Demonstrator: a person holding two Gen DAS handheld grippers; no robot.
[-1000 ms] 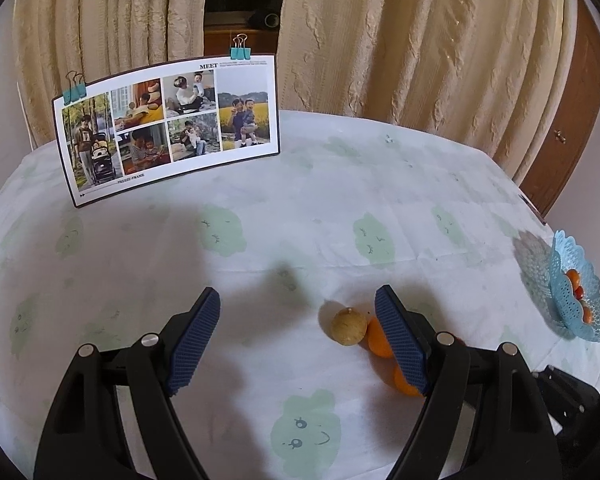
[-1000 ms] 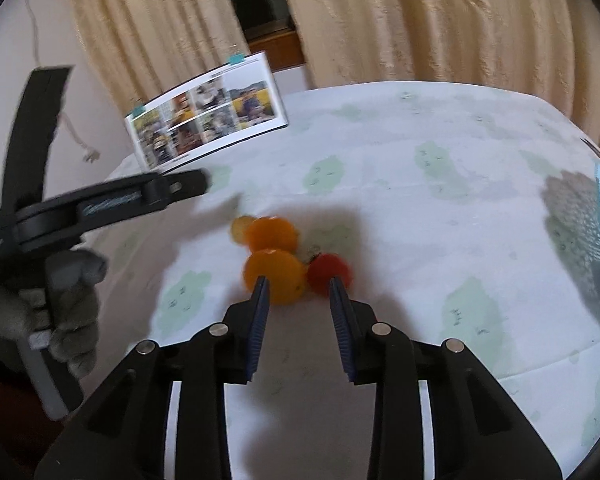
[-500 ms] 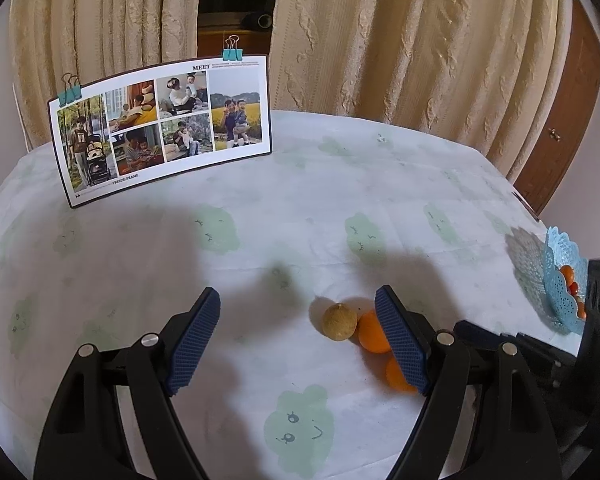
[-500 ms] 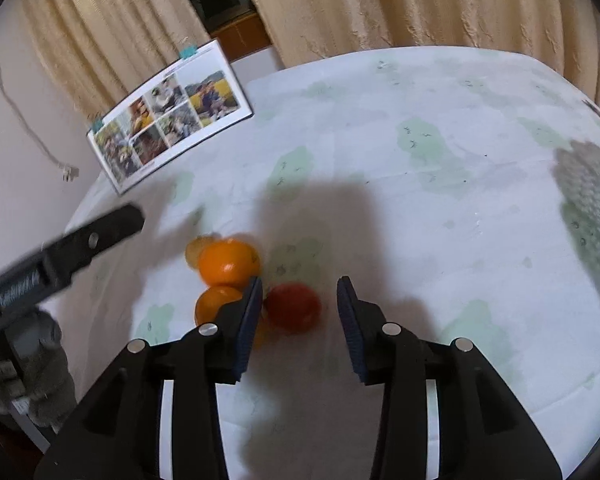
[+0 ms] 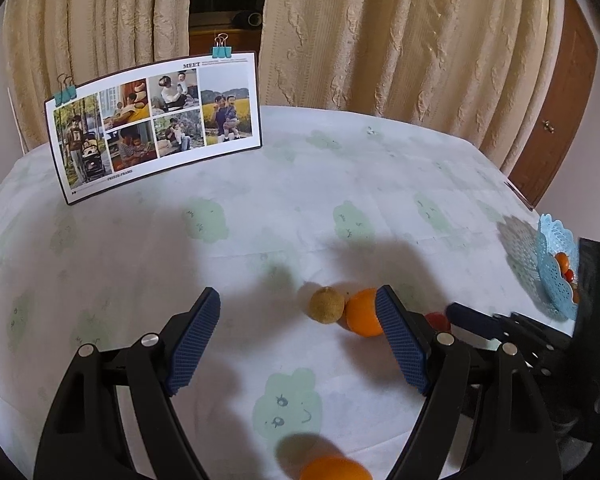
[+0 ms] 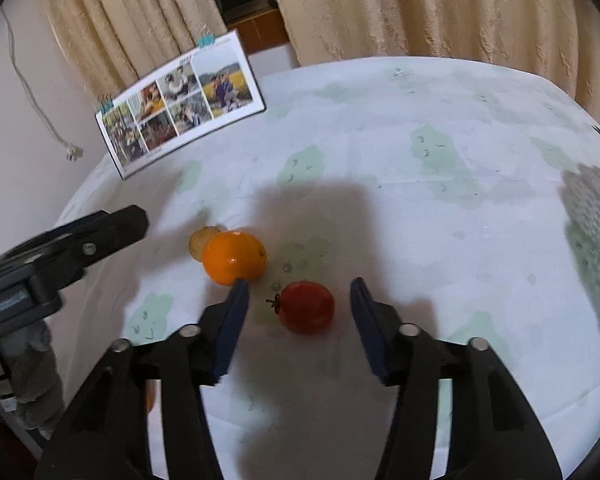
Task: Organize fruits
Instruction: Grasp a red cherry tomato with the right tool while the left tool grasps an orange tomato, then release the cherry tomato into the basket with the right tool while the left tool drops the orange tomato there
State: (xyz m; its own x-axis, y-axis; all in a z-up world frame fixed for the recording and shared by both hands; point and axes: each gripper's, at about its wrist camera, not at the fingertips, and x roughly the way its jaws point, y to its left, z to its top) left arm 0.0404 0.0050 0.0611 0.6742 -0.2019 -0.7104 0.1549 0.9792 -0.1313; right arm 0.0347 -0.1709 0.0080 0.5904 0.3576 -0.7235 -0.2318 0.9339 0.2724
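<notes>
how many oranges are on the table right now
2. One orange touches the brown fruit beside the right gripper; another orange lies near the left camera's bottom edge. More could be hidden.

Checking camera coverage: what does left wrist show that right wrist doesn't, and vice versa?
Only left wrist: the blue basket at the table's right edge with small fruit inside, the brown door, and a second orange at the bottom edge.

Only right wrist: the whole red tomato lying between the open right gripper fingers, and a wall cable. Left wrist catches only a red sliver.

Both: the photo board, the brownish fruit touching the orange, the curtains, and the open left gripper.
</notes>
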